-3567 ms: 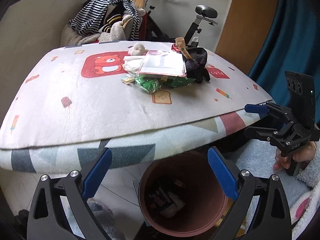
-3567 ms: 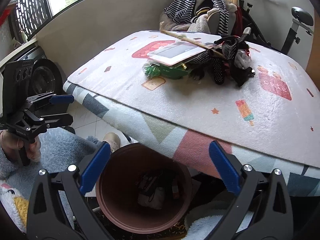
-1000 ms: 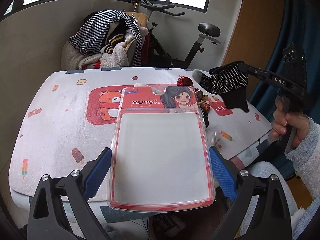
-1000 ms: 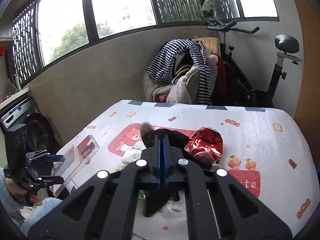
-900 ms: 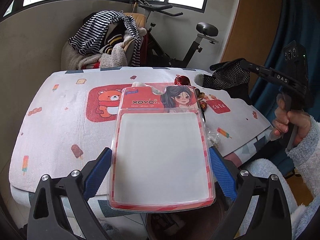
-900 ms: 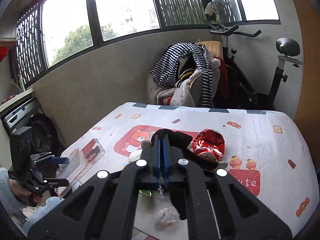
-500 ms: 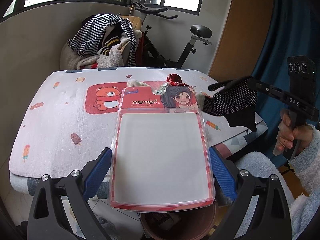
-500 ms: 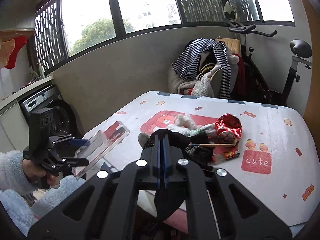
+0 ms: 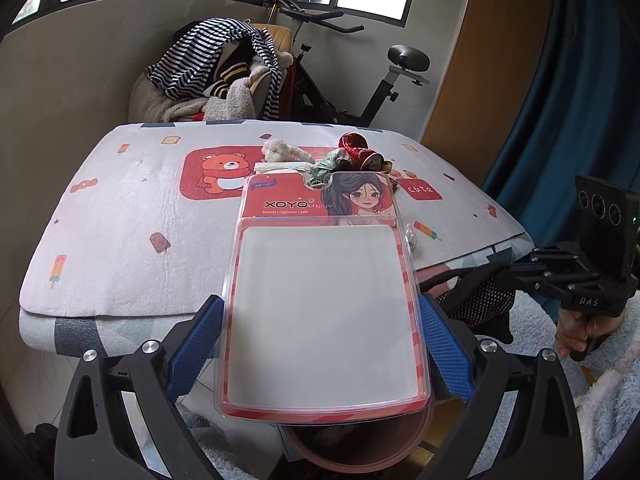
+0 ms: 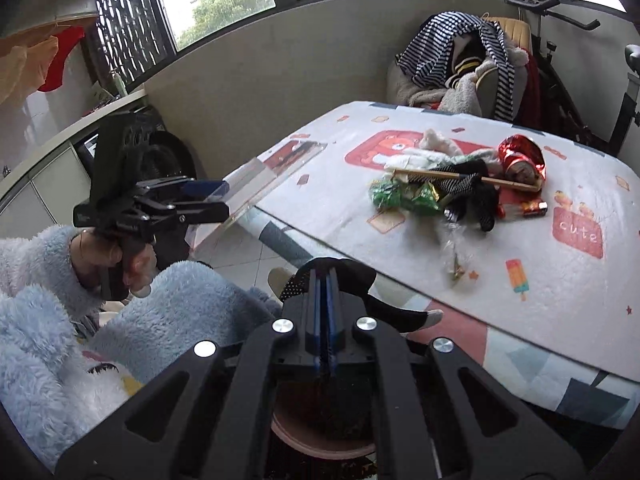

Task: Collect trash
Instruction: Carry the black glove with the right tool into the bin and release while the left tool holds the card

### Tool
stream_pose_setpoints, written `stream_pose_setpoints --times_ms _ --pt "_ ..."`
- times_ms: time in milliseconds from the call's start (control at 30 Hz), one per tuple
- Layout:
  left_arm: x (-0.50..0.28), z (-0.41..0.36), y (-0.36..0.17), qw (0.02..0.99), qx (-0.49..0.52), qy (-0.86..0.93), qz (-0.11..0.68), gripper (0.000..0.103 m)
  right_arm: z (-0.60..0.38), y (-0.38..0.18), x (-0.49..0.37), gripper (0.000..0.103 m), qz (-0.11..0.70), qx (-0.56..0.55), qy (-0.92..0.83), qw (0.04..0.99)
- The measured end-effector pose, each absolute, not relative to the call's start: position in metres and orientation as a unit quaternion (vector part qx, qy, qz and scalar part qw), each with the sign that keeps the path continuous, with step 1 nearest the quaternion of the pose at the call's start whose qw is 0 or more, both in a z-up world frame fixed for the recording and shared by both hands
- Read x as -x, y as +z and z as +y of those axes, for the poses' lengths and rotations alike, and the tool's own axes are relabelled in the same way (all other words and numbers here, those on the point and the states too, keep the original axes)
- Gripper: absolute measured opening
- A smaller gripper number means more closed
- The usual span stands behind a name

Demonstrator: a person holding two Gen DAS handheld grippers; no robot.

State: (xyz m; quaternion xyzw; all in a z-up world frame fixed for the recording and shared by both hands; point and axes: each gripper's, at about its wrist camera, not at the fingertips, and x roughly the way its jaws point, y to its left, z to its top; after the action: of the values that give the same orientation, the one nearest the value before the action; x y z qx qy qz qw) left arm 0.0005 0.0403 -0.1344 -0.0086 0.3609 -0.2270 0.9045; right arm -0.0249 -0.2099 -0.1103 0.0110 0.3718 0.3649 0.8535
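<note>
My left gripper (image 9: 320,344) is shut on a clear plastic blister pack (image 9: 324,300) with a red card, held flat above the brown trash bin (image 9: 352,448). The pack also shows edge-on in the right wrist view (image 10: 256,184), held by the left gripper (image 10: 200,200). My right gripper (image 10: 324,300) is shut on a black dotted sock (image 10: 396,312), low in front of the table edge, above the bin (image 10: 320,440). The sock also shows in the left wrist view (image 9: 480,300). More trash lies on the table: green wrappers (image 10: 404,196), a red foil ball (image 10: 520,156), a stick (image 10: 460,176).
The table (image 9: 120,240) wears a white cartoon cloth. A chair piled with striped clothes (image 9: 216,60) and an exercise bike (image 9: 360,80) stand behind it. A blue curtain (image 9: 560,100) hangs at the right. A washing machine (image 10: 160,152) stands at the left.
My right gripper has dropped from above the table to below its edge with the sock. My left gripper has drawn back a little with the pack, above the bin.
</note>
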Motion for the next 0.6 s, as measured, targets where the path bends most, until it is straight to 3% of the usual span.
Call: stream_pose_setpoints --times_ms 400,533,600 --pt "0.008 0.036 -0.139 0.902 0.000 -0.236 0.362 0.093 -0.187 -0.163 0.014 0.008 0.464 0.012 0.356 0.811" --pt "0.008 0.037 -0.140 0.901 0.001 -0.237 0.364 0.093 -0.184 -0.168 0.011 0.016 0.473 0.018 0.348 0.809" --pt "0.008 0.037 -0.141 0.901 0.002 -0.238 0.364 0.093 -0.185 -0.169 0.009 0.030 0.471 0.016 0.347 0.811"
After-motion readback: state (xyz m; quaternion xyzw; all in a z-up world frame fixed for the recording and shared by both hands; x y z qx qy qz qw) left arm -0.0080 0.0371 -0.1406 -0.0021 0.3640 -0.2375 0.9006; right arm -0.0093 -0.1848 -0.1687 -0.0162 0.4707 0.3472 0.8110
